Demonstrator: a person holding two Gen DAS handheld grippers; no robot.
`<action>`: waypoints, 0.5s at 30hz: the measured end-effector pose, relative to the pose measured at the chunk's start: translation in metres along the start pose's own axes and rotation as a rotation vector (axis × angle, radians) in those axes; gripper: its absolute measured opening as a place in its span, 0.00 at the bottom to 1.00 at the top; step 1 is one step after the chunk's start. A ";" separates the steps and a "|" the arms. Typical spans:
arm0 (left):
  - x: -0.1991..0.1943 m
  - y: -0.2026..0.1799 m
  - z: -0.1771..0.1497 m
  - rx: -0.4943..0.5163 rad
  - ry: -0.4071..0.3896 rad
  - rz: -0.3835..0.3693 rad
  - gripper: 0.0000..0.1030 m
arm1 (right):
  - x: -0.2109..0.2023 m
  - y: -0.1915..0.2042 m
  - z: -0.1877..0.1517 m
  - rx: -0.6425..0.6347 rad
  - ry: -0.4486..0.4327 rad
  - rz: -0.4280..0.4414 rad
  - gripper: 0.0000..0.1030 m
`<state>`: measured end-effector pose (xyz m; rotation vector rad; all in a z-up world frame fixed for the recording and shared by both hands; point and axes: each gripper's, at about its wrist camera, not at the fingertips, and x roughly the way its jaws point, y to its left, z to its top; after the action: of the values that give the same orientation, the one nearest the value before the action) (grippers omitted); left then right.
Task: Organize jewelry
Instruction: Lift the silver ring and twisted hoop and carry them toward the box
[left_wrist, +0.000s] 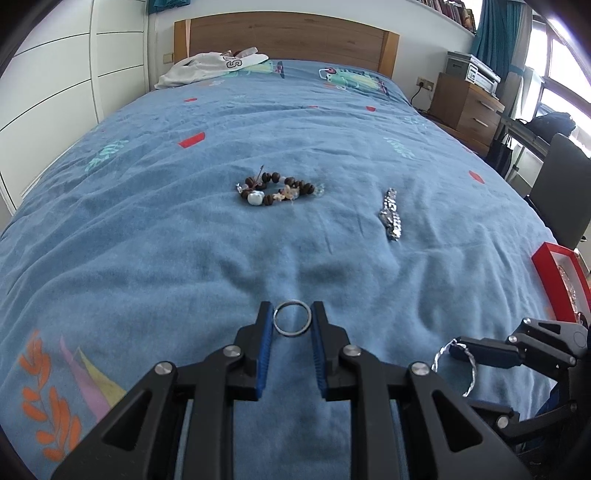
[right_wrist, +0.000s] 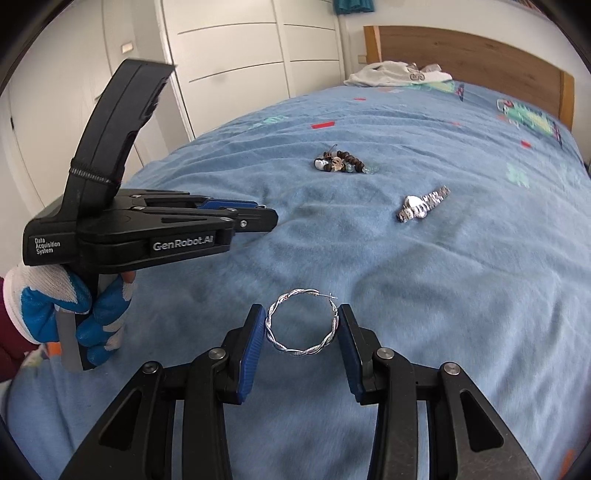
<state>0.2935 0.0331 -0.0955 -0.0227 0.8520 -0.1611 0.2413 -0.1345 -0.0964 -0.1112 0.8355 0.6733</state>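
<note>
Right wrist: left gripper (right_wrist: 271, 218) labelled "GenRobot.AI", "Data Acquisition System".

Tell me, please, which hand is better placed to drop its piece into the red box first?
Probably the right gripper: it holds the twisted hoop earring and sits nearer the red box at the bed's right edge.

A bed (left_wrist: 147, 240) with a rumpled blue cover carries a beaded bracelet (left_wrist: 275, 190), a silver watch (left_wrist: 390, 214) to its right, a red box (left_wrist: 554, 280) at the edge and white clothing (left_wrist: 207, 68) near the headboard.
</note>
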 end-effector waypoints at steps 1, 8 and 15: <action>-0.004 -0.001 -0.001 0.001 -0.002 -0.002 0.18 | -0.004 0.000 -0.002 0.010 0.001 0.001 0.38; -0.037 -0.009 -0.003 0.006 -0.016 -0.011 0.18 | -0.031 0.009 -0.009 0.035 0.001 -0.015 0.38; -0.068 -0.023 -0.003 0.025 -0.031 -0.022 0.18 | -0.064 0.020 -0.013 0.051 -0.002 -0.057 0.38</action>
<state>0.2443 0.0212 -0.0442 -0.0111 0.8185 -0.1918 0.1903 -0.1557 -0.0563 -0.0875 0.8440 0.5982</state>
